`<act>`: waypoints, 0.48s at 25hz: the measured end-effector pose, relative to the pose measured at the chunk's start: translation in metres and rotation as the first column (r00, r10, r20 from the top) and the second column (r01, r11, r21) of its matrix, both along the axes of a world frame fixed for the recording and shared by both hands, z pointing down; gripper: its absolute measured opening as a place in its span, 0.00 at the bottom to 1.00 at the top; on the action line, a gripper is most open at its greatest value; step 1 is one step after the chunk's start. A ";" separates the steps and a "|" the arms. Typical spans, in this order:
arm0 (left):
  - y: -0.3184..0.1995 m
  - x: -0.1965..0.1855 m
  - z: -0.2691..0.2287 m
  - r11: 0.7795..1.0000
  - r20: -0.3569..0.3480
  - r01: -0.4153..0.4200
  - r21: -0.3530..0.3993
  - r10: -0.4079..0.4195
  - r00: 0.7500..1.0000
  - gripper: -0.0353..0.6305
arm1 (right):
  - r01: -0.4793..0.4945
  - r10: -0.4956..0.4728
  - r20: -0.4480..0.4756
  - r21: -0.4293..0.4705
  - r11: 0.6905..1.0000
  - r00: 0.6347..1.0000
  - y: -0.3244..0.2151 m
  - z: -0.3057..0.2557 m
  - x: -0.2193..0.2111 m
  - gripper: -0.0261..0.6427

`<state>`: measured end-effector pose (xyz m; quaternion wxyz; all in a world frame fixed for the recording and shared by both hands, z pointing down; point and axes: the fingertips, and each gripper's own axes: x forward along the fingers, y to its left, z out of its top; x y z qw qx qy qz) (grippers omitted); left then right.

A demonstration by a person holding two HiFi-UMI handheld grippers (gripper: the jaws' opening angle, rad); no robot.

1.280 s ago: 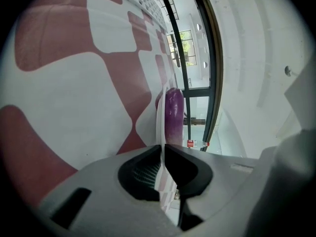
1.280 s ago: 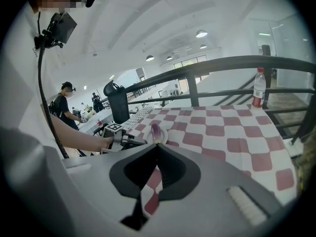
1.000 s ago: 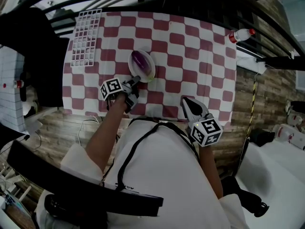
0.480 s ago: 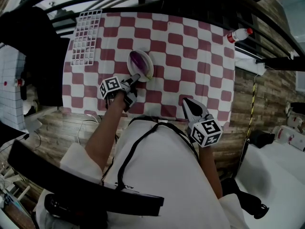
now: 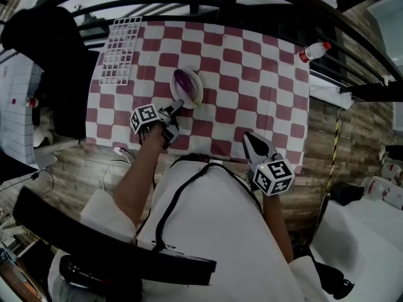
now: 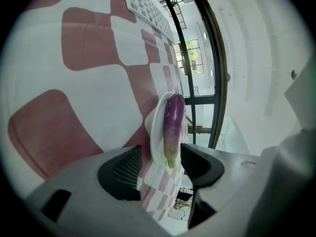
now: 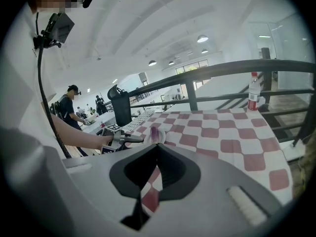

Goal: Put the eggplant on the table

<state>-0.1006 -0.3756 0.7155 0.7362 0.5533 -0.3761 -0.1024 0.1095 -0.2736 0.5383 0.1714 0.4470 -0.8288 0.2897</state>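
Two claws are showing overhead: the left claw (image 5: pixel 178 105) is nosing the plate (image 5: pixel 198 97) holding the eggplant (image 5: pixel 186 79) on the desk (image 5: pixel 252 74). Close up, its jaws are spreading, stem end between them unpinched, so lifting is pending. The right claw (image 7: pixel 157 148) is hanging pressed together, empty.

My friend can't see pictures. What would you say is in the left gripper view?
A purple eggplant lies on a white plate on a red-and-white checked tablecloth. In front, the left gripper has its jaws opening, with the plate's near edge and the eggplant's green tip showing in the gap, not pinched.
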 end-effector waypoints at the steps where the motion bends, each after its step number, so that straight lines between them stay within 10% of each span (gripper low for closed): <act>1: 0.003 -0.001 -0.002 1.000 0.007 0.002 0.004 -0.002 1.000 0.41 | 0.004 -0.004 0.002 0.003 1.000 1.000 0.001 -0.001 0.002 0.05; 12: 0.024 0.010 -0.027 0.996 0.028 0.019 0.089 -0.022 0.999 0.33 | 0.040 -0.041 0.032 0.043 0.998 0.999 0.020 -0.005 0.023 0.05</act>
